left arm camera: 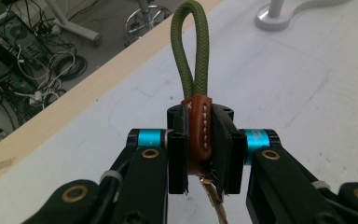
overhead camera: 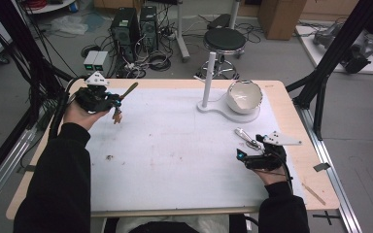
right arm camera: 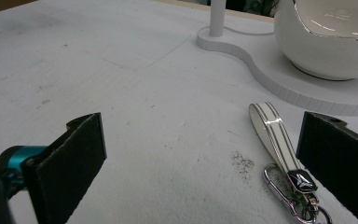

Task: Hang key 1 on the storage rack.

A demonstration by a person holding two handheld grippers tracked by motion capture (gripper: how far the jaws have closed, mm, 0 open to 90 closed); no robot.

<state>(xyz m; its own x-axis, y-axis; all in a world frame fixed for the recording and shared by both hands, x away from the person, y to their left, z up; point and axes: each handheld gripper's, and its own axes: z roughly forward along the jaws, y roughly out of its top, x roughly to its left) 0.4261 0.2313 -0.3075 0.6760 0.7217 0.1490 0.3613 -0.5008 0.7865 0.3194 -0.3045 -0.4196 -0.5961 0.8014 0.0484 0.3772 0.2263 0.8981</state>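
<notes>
My left claw (left arm camera: 200, 154) is clamped on the brown leather sleeve of a green cord keychain (left arm camera: 190, 60), whose loop stands up out of the jaws, and in the high view I hold it lifted above the far left corner of the table (overhead camera: 175, 145). A white striped keychain (right arm camera: 275, 135) with a metal clasp lies flat on the table just in front of my right claw (right arm camera: 200, 149), whose jaws stand wide apart, the strap close to one of them. Beyond it a white bowl (overhead camera: 244, 96) sits on a white stand (overhead camera: 207, 77).
</notes>
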